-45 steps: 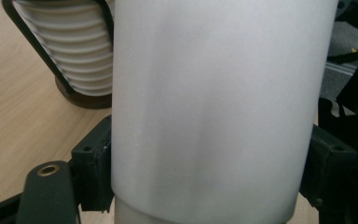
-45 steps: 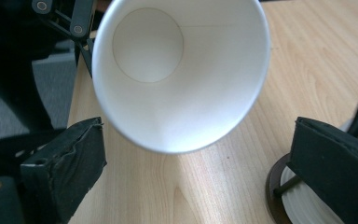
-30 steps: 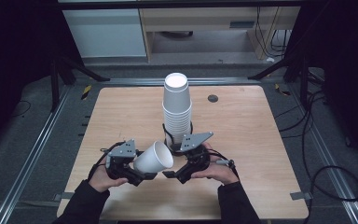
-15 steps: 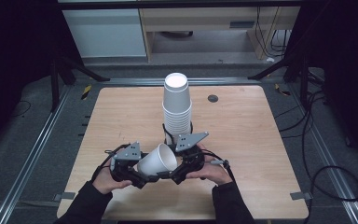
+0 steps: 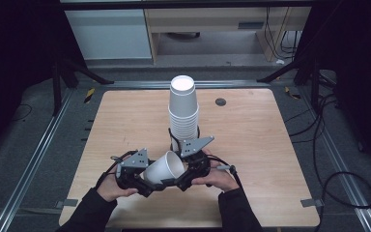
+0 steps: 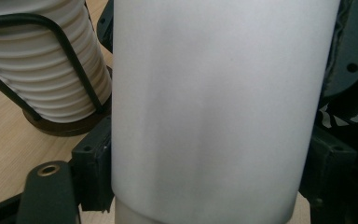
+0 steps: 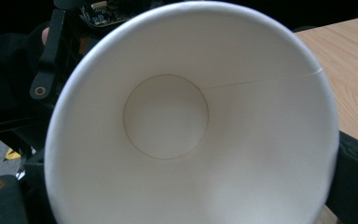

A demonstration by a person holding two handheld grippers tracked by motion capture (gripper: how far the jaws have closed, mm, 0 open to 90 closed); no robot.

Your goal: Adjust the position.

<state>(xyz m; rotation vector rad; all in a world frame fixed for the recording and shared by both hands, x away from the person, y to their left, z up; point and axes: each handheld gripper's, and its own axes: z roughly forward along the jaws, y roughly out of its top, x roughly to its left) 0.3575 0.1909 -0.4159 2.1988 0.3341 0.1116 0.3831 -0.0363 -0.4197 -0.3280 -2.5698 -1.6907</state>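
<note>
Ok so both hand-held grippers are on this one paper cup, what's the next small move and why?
Probably open the left hand-held gripper and let the right hand-held gripper keep the paper cup. The cup lies tilted between them near the table's front edge, clamped from both sides, and the stack of cups stands just behind the right one.

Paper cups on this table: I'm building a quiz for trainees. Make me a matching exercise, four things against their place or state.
Things:
1. loose paper cup
2. cup stack
3. dark round disc
4. wire holder

Places or states:
A. flat on the table's far side
B. on its side between both grippers
C. upside down, rising mid-table
D. black rods around the stack's base

Pairs: 1-B, 2-C, 3-A, 4-D
</note>
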